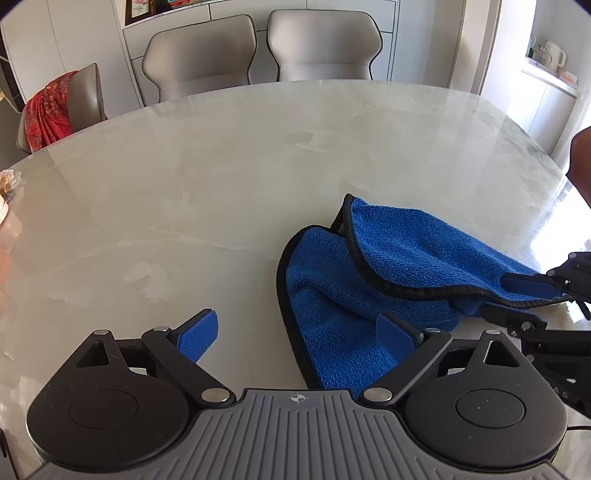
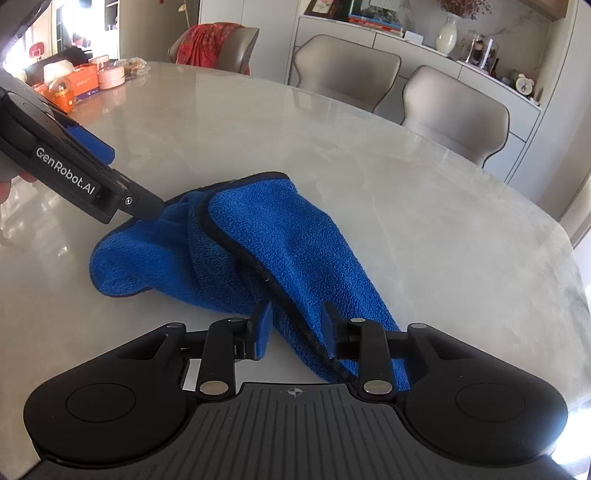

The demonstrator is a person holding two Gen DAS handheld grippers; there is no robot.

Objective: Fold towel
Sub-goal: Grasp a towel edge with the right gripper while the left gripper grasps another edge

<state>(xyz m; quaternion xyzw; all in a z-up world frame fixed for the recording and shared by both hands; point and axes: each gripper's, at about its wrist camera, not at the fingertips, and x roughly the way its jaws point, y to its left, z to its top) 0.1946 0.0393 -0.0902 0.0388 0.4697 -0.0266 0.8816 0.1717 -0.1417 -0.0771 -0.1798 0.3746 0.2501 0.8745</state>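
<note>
We look across a pale marble-patterned bench with a glossy top. Beyond its far edge stand two grey upholstered chairs before white cabinets holding books, a white vase and a small clock. Off to the left a third chair carries a red patterned cloth. Strong daylight glares in from the right.

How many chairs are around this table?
3 in view: two grey chairs side by side at the far edge, one at the left end with a red cloth draped over it. Others may be hidden.
</note>
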